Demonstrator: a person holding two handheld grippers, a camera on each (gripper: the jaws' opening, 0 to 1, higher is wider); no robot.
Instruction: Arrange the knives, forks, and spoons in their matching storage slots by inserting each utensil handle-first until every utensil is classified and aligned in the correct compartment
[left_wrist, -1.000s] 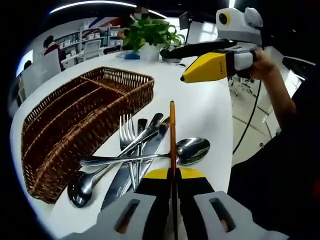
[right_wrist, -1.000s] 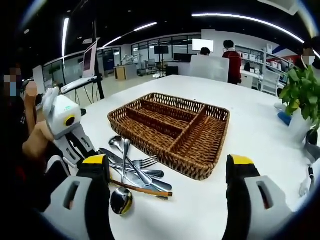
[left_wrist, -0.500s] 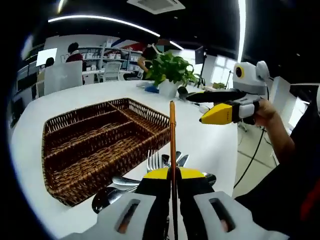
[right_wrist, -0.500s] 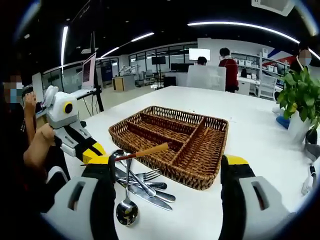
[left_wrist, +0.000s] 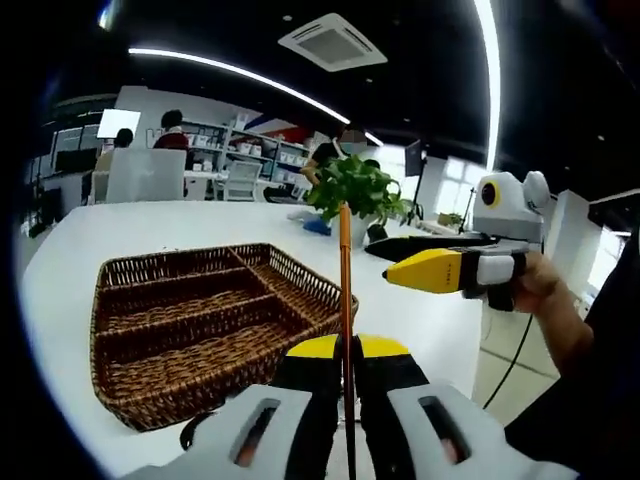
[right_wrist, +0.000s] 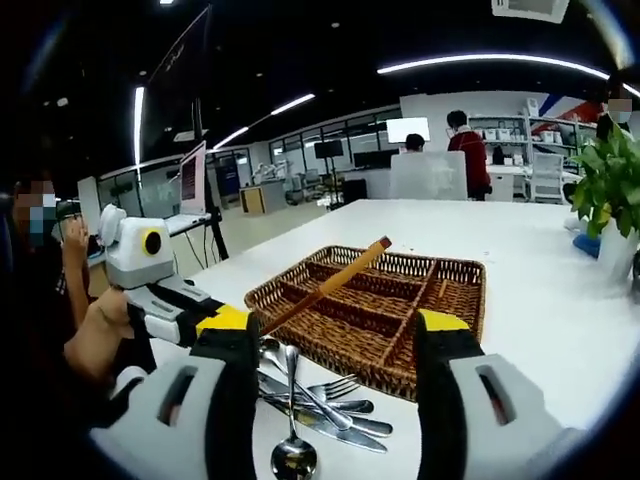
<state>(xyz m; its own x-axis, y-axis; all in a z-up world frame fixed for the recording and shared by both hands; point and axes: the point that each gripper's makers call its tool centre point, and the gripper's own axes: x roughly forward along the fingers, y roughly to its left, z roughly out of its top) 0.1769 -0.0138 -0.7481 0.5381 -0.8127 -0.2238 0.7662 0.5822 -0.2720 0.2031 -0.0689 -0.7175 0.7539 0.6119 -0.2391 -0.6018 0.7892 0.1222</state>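
In the left gripper view, my left gripper is clamped on a thin wooden-handled utensil, which I think is a knife, raised above the white bench. The wicker basket sits to the left, its compartments bare. My right gripper hovers on the right.

In the right gripper view, my right gripper has its jaws apart. The remaining cutlery pile lies near me, just in front of the basket.
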